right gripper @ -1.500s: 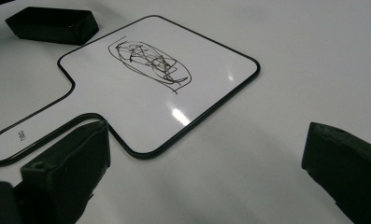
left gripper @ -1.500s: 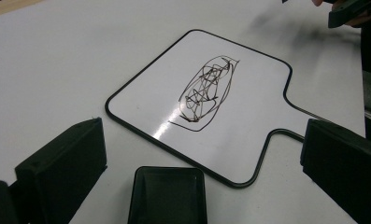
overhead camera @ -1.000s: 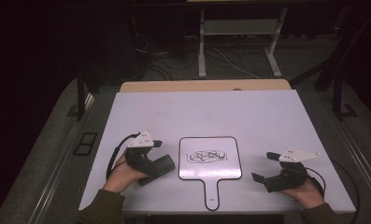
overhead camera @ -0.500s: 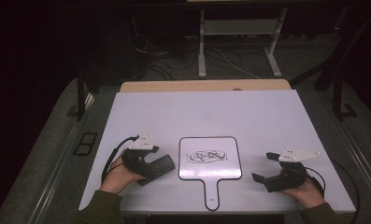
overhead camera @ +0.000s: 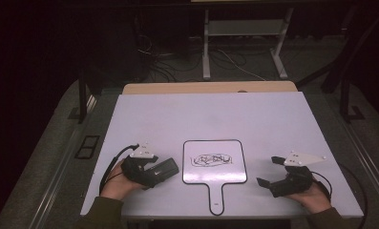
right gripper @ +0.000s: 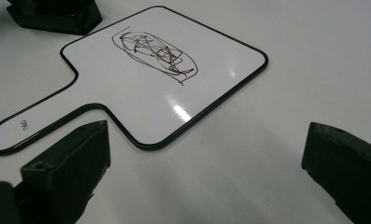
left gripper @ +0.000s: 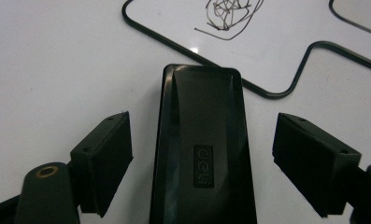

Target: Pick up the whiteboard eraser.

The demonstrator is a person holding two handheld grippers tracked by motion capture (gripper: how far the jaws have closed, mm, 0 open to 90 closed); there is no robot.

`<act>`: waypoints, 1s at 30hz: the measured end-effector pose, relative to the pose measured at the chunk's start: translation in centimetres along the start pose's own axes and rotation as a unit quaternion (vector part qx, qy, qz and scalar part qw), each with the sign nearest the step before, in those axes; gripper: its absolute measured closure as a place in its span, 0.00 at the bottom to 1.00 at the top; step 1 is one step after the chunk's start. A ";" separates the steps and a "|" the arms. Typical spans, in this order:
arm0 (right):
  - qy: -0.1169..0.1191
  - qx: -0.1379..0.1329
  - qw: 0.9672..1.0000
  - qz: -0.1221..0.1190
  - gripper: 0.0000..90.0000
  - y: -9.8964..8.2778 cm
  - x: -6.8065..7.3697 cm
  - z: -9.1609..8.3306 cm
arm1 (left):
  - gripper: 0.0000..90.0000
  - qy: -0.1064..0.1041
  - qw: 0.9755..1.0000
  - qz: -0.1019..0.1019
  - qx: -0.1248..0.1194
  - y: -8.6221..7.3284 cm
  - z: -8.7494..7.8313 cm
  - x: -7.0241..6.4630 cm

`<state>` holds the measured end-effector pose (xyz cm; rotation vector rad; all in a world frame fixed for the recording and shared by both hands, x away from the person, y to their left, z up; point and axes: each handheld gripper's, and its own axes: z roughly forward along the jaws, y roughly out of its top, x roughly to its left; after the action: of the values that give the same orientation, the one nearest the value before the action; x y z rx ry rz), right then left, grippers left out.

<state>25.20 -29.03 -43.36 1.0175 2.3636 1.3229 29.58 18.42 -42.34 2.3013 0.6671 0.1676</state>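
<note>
left tongs (left gripper: 202, 154): jaws have just been closing, a gap still on either side of the black eraser (left gripper: 202, 140) between them
right tongs (right gripper: 206, 186): spread wide, nothing between
eraser: on the white worktop (overhead camera: 254, 119), just left of the scribbled whiteboard paddle (overhead camera: 215, 162)

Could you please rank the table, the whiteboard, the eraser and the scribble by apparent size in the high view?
1. Table
2. Whiteboard
3. Eraser, partly hidden between the left gripper's fingers
4. Scribble, about as long as the eraser looks, so that order is unsure.
</note>
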 end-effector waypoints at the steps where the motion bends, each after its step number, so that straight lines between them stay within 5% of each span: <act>1: 0.000 0.000 1.000 0.000 0.00 0.0 0.0 0.0 | 0.21 0.001 1.000 0.000 0.002 -0.1 0.0 0.0; 14: 0.000 0.003 1.000 -0.002 0.00 -0.2 0.0 0.1 | 0.32 0.007 0.999 0.019 0.035 -0.3 0.5 -0.3; 30: 0.000 0.003 1.000 0.000 0.00 -0.2 0.0 0.1 | 0.39 0.009 0.999 0.014 0.049 -0.3 0.8 -0.2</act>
<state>25.18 -29.04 -43.57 1.0185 2.3690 1.3161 29.51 18.05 -43.11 2.4056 0.6664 0.1719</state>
